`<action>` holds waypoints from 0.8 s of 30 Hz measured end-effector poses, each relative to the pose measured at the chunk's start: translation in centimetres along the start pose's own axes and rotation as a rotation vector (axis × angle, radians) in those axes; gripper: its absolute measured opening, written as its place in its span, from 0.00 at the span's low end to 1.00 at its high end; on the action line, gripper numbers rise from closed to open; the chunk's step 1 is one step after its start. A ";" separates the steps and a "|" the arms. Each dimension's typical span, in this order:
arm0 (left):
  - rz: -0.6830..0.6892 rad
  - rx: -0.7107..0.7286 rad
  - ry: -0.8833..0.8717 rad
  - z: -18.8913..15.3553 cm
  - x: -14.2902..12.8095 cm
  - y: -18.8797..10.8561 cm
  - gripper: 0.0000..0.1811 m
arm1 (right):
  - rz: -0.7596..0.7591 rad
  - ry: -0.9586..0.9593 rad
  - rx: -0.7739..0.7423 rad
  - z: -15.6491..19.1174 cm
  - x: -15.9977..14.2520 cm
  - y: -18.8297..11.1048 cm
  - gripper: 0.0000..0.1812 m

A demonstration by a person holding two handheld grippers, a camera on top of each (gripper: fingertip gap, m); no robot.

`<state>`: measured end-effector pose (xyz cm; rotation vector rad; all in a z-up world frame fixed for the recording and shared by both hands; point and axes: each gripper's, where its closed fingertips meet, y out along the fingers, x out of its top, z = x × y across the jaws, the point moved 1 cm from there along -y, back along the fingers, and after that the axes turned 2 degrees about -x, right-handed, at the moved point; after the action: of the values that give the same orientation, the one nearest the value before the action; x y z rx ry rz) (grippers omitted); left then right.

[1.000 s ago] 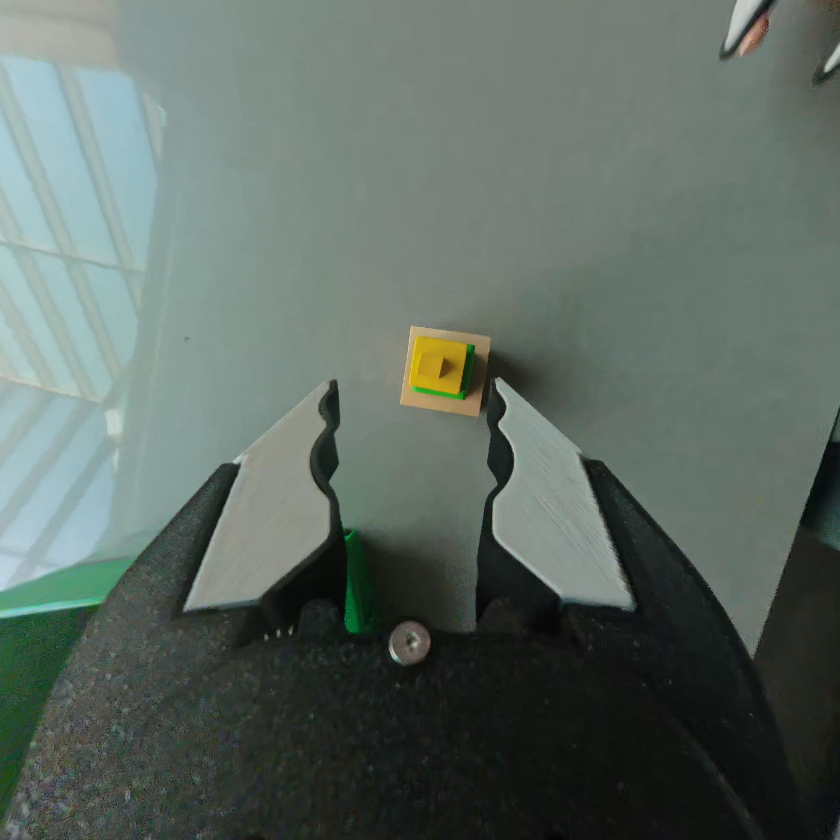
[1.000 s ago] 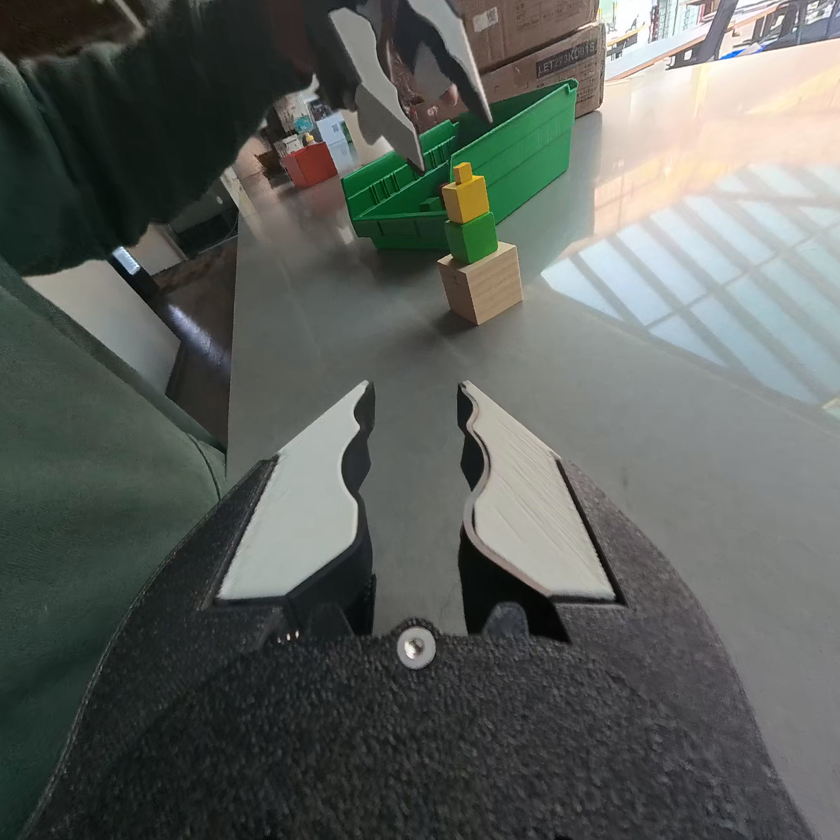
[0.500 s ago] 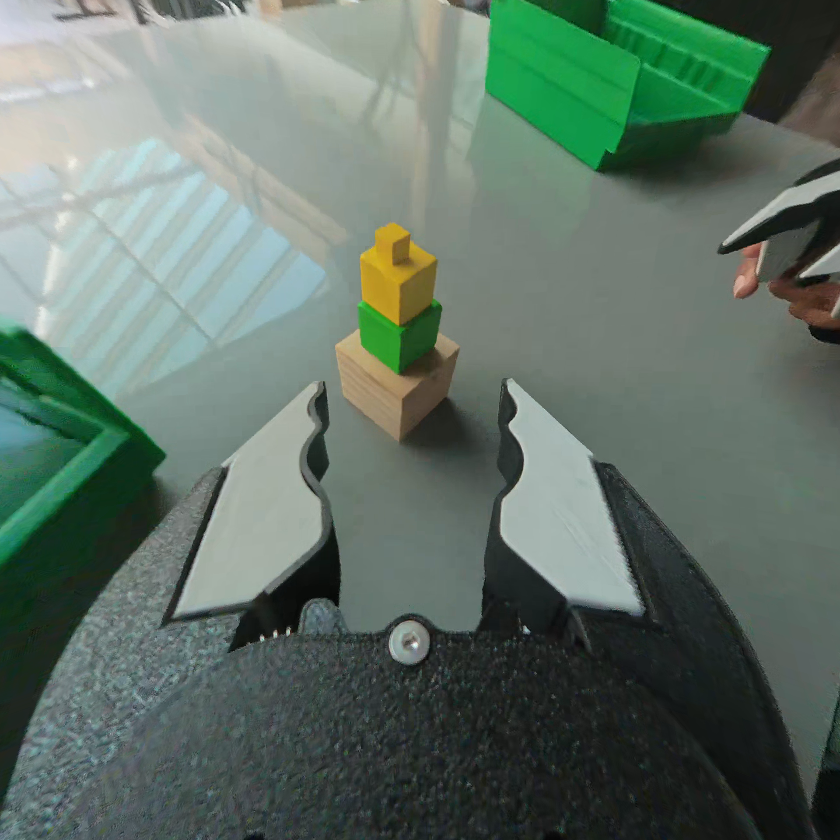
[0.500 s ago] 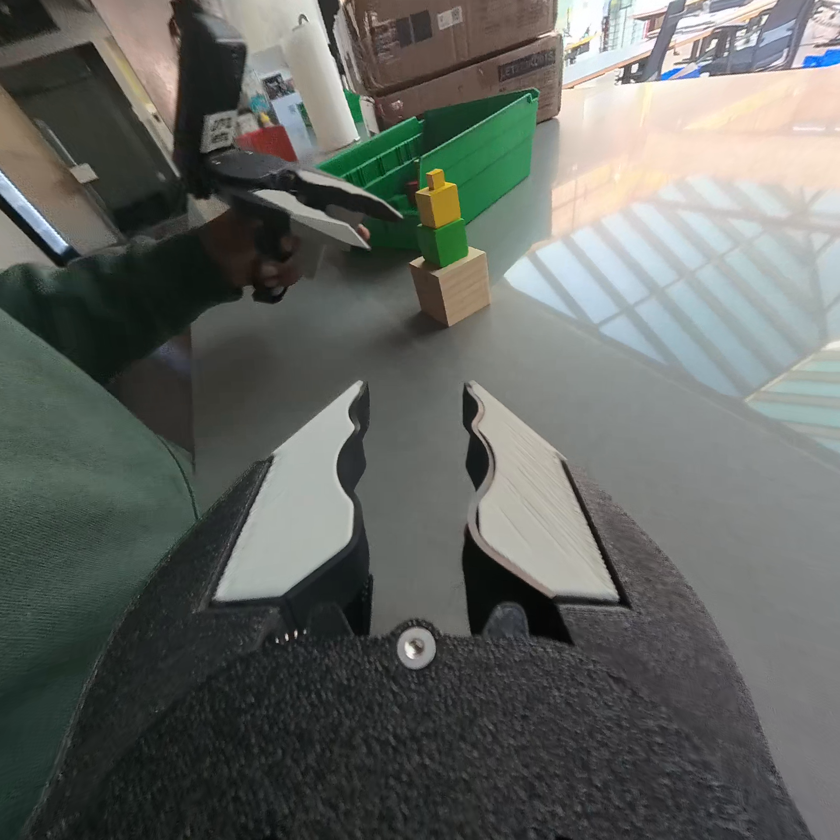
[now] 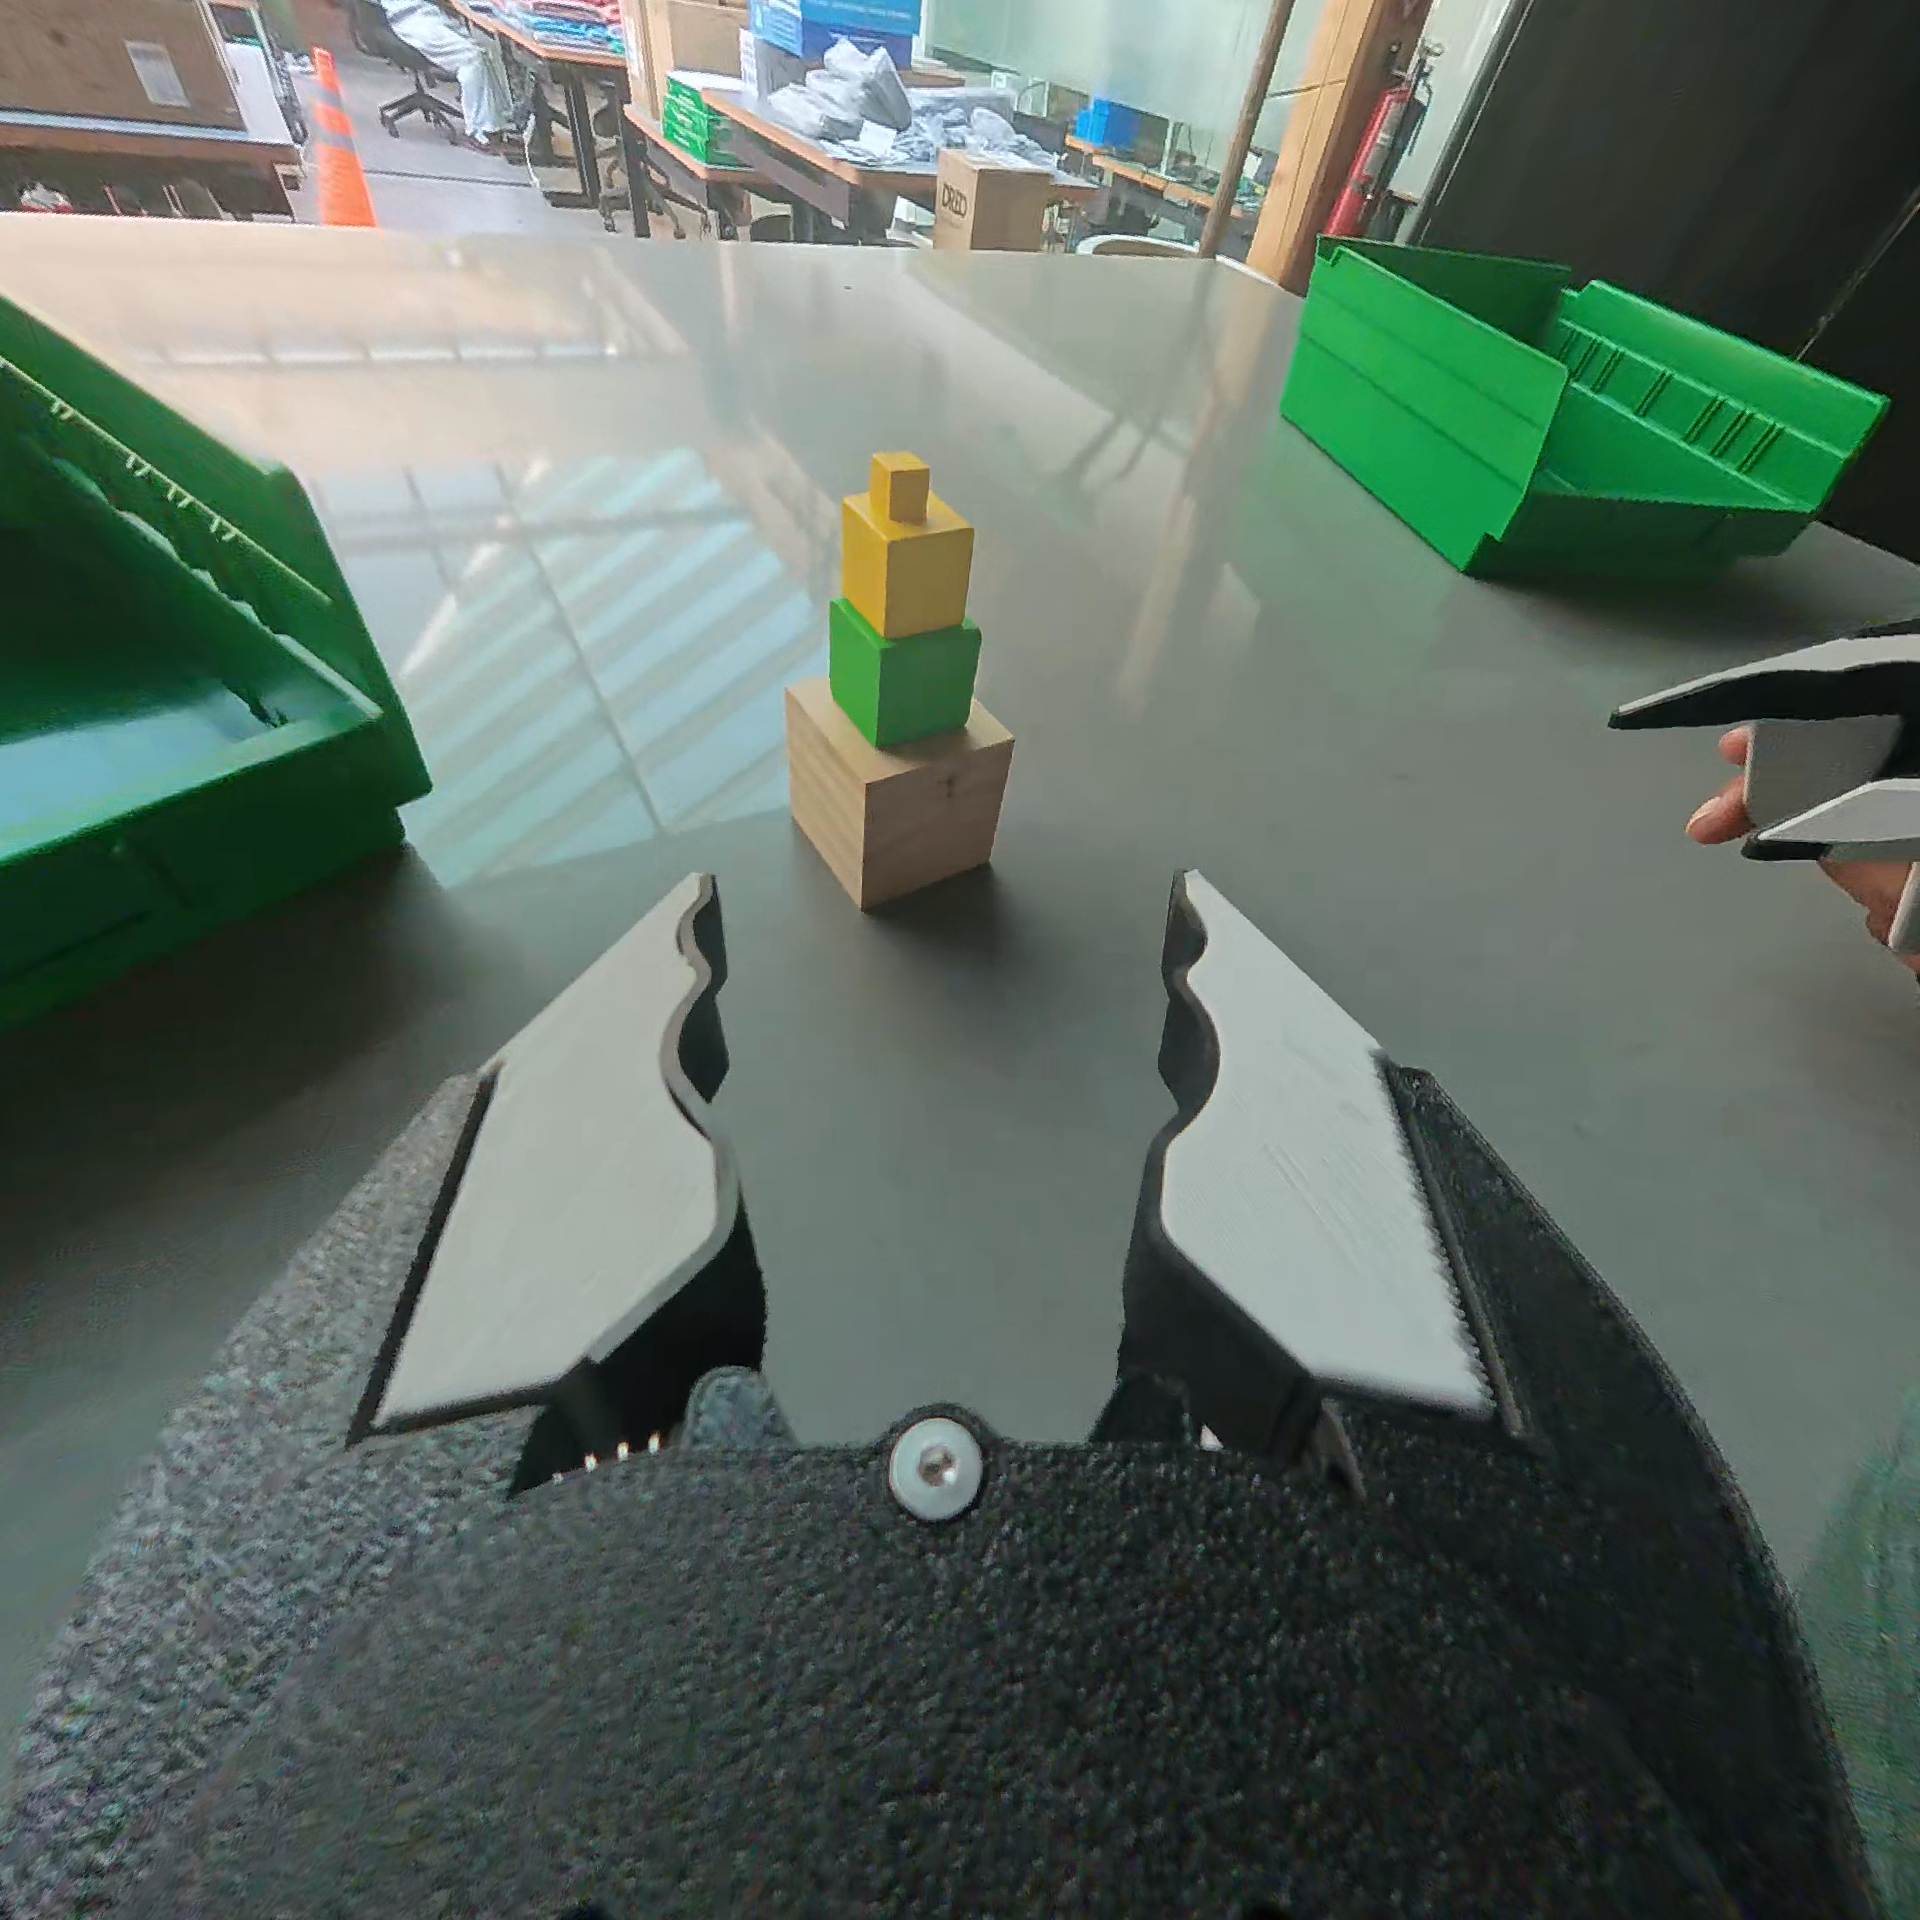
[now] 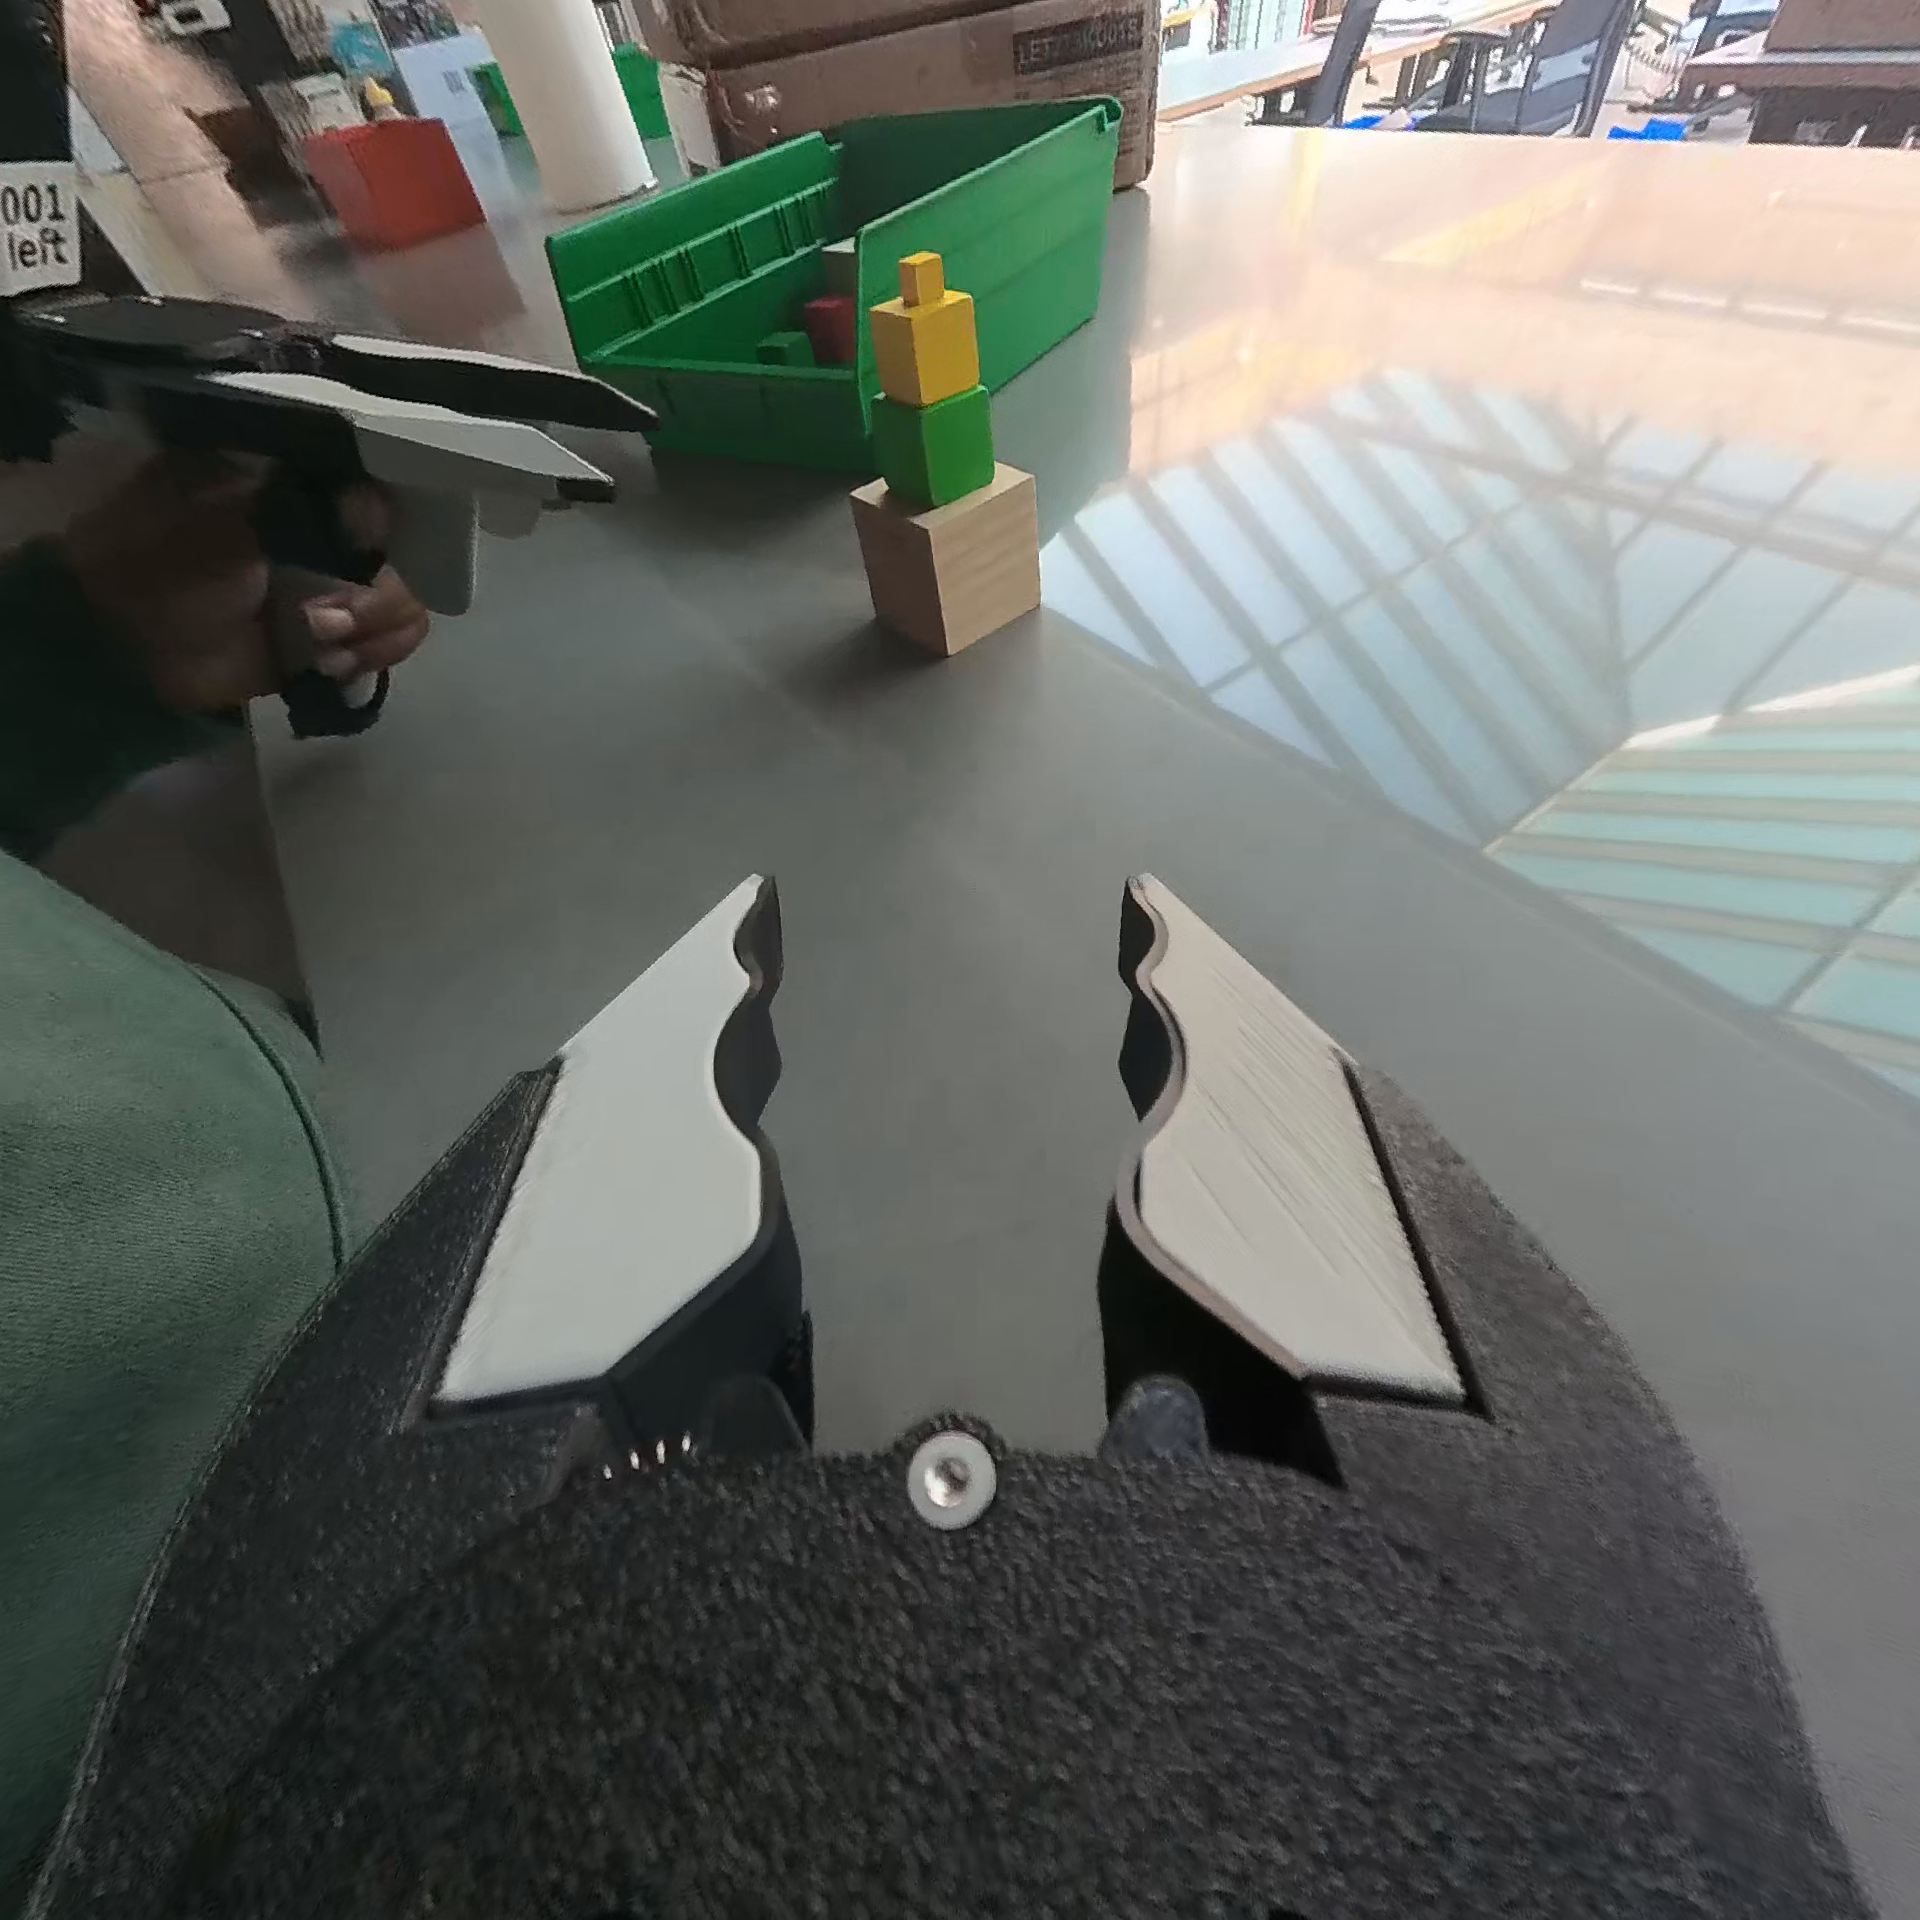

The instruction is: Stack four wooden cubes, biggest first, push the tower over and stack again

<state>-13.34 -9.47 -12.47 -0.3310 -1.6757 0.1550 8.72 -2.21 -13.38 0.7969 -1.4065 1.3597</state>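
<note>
A tower of blocks stands on the grey table [image 5: 1351, 883]: a wooden cube [image 5: 899, 805] at the bottom, a green cube [image 5: 904, 673] on it, a yellow cube [image 5: 906, 561] above, and a small yellow cube [image 5: 900, 486] on top. The same tower shows in the right wrist view [image 6: 940, 457]. My left gripper [image 5: 940, 888] is open and empty, low over the table just short of the tower. It also shows in the right wrist view [image 6: 613, 447], held in a hand. My right gripper [image 6: 948, 888] is open and empty, farther from the tower; its fingertips [image 5: 1662, 717] show at the right edge of the left wrist view.
A green bin [image 5: 156, 665] lies at the left and another green bin [image 5: 1558, 436] at the far right. In the right wrist view the bin [image 6: 831, 301] behind the tower holds a red block [image 6: 831, 322]. Cardboard boxes [image 6: 935, 62] stand behind it. A green sleeve [image 6: 135, 1143] is at the left. To reach the green cube [image 5: 904, 673] in a straight line is about 9 cm for my left fingers, about 25 cm for my right. It is also in sight in the right wrist view [image 6: 891, 429].
My left gripper has swung from looking straight down on the tower to low and level beside it, drawing back. My right gripper has opened a little wider and moved closer.
</note>
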 end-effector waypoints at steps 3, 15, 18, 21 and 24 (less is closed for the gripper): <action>-0.005 0.002 -0.008 0.0 0.0 0.1 0.46 | -0.006 0.003 -0.003 0.1 0.1 -0.1 0.36; -0.068 0.133 -0.054 2.6 0.9 -0.2 0.00 | 0.001 -0.008 0.011 0.6 -0.4 -0.7 0.24; -0.068 0.145 -0.054 2.9 1.0 -0.2 0.00 | 0.005 -0.027 0.044 1.2 -0.1 0.0 0.13; -0.066 0.149 -0.057 3.0 1.0 -0.1 0.00 | 0.021 -0.079 0.098 2.6 0.1 1.5 0.00; -0.066 0.154 -0.050 3.1 1.0 -0.1 0.00 | 0.044 -0.135 0.149 4.3 0.1 3.3 0.00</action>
<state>-16.47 -8.98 -11.89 -0.1571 -1.7104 0.2433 4.69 -5.90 -13.91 0.9762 -1.4465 1.4811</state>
